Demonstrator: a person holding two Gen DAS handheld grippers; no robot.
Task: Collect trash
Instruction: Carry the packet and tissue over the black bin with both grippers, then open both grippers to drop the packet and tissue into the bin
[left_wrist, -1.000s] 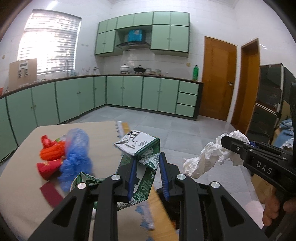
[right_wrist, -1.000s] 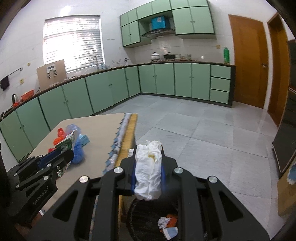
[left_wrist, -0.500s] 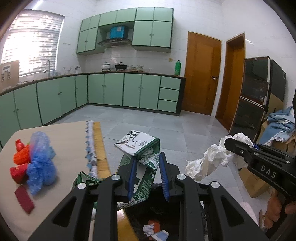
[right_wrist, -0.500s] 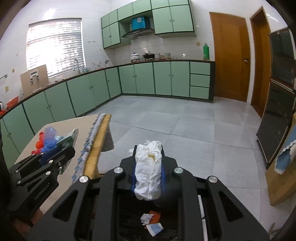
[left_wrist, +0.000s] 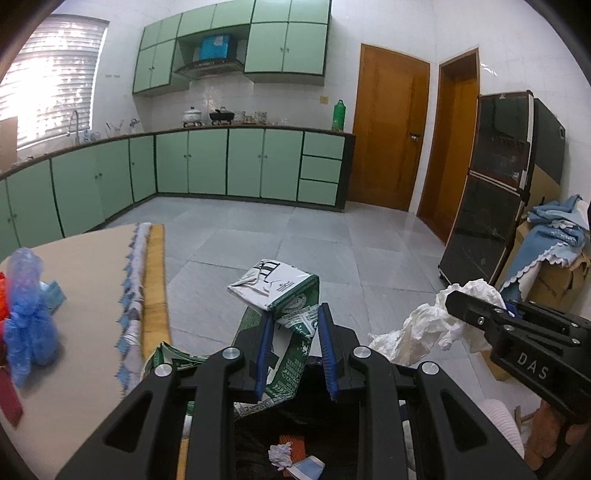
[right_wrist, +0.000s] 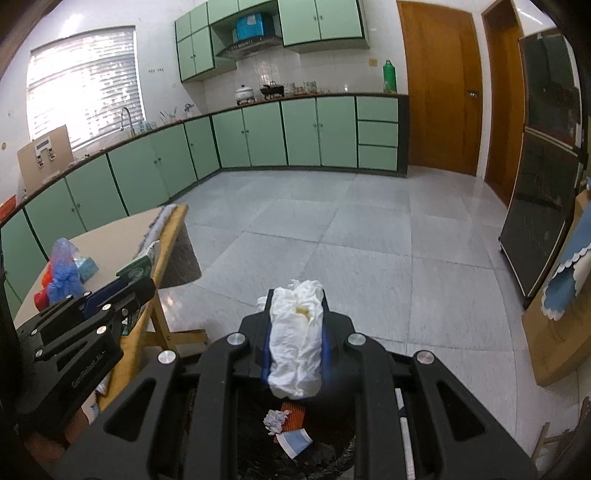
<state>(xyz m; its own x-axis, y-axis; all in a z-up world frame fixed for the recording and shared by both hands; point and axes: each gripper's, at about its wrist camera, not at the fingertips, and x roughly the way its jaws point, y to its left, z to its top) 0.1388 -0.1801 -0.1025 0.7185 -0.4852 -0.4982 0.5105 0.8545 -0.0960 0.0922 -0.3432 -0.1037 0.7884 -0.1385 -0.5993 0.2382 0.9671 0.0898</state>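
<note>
My left gripper (left_wrist: 293, 332) is shut on a crumpled green and white carton (left_wrist: 280, 295), held past the table edge over a black-lined bin (left_wrist: 258, 435). My right gripper (right_wrist: 295, 321) is shut on a wad of white tissue (right_wrist: 297, 350) above the same bin (right_wrist: 325, 450), which holds a few scraps (right_wrist: 284, 424). In the left wrist view the right gripper (left_wrist: 476, 314) shows at the right with the tissue (left_wrist: 417, 328). In the right wrist view the left gripper (right_wrist: 129, 291) shows at the left with the carton (right_wrist: 138, 264). On the table lie a blue plastic bag (left_wrist: 27, 317) and red wrappers (right_wrist: 40, 295).
A table (left_wrist: 85, 295) with a cloth and wooden edge stands at the left. Grey tiled floor (right_wrist: 332, 229) spreads ahead toward green kitchen cabinets (left_wrist: 243, 166). A dark fridge (left_wrist: 498, 184) and a cardboard box with blue cloth (left_wrist: 554, 251) stand at the right.
Both grippers have swung right, away from the table, and sunk toward the bin, which now shows below them. Carton and tissue stay gripped.
</note>
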